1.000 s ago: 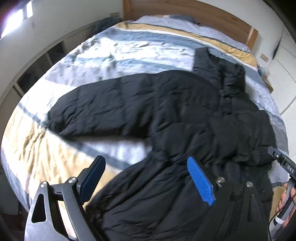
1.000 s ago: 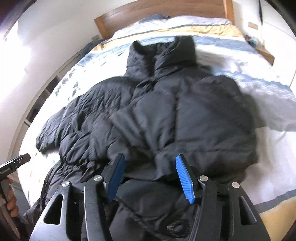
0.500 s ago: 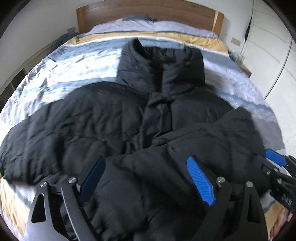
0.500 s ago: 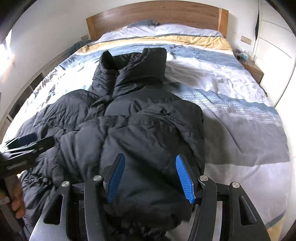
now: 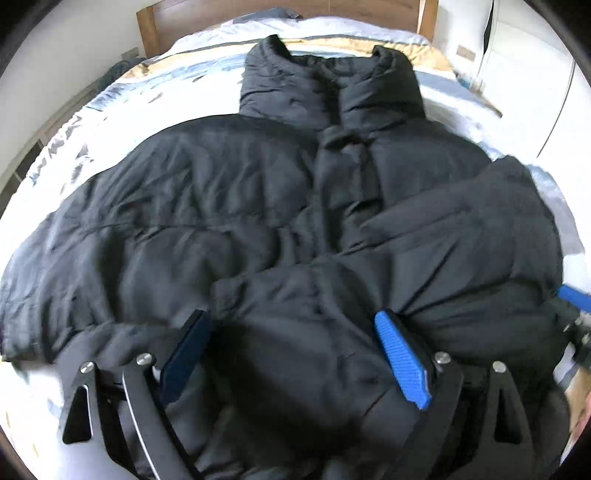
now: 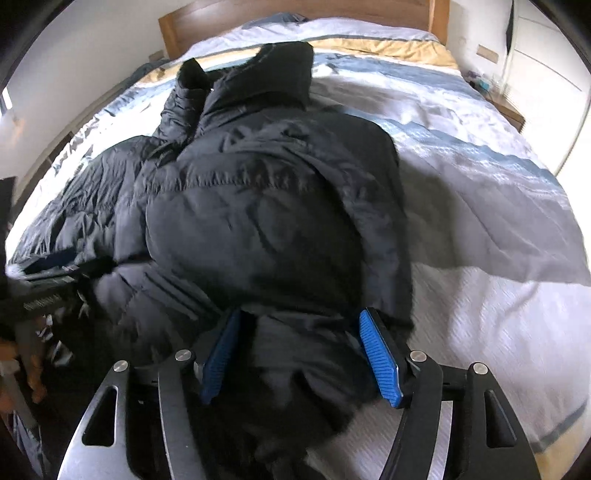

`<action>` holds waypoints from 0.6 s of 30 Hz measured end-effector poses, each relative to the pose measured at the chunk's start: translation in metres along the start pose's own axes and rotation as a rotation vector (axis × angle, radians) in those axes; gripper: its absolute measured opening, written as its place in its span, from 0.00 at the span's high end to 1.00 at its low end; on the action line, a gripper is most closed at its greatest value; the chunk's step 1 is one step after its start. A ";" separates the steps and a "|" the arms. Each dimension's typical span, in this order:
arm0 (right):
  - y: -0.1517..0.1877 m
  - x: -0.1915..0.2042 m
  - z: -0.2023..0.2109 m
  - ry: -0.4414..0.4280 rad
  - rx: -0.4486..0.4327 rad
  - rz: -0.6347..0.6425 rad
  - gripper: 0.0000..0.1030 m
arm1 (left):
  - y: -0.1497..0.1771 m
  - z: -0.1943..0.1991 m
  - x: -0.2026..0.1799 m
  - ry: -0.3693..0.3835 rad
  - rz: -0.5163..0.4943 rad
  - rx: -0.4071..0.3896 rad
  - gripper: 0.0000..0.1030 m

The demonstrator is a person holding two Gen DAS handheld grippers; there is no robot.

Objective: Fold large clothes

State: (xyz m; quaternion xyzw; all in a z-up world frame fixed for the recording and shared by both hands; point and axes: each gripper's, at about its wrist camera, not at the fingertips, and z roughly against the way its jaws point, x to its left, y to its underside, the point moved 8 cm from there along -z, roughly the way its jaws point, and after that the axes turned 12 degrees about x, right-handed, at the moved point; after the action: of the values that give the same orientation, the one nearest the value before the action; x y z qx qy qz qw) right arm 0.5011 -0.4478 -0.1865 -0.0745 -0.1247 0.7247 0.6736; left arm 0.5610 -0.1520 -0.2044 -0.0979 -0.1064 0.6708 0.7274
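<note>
A large black puffer jacket (image 5: 236, 206) lies front up on the bed, collar toward the headboard. Its right sleeve is folded across the chest. My left gripper (image 5: 291, 347) is open, low over the jacket's lower hem, with jacket fabric bulging between the blue pads (image 5: 402, 362). In the right wrist view the jacket (image 6: 266, 206) fills the middle. My right gripper (image 6: 301, 347) is open at the jacket's right lower side, with fabric between its fingers. The left gripper's body (image 6: 48, 284) shows at the left edge there.
The bed cover (image 6: 461, 177) has blue, grey, white and yellow stripes, bare to the right of the jacket. A wooden headboard (image 5: 332, 7) stands at the far end. A nightstand (image 6: 506, 107) and white wardrobe doors (image 5: 535, 81) are at the right.
Both grippers have moved forward and down onto the jacket's lower part. The left view swung from the spread left sleeve to face the collar. Both stayed open.
</note>
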 end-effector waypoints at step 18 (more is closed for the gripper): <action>0.040 0.023 0.097 0.057 0.032 -0.282 0.37 | 0.087 0.084 0.232 0.035 0.342 0.049 0.12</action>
State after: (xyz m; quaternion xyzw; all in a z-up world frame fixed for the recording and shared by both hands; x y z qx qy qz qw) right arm 0.4337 -0.4348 -0.1032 -0.0658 -0.1032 0.6225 0.7730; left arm 0.4718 0.0866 -0.1430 -0.1084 -0.0590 0.7854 0.6065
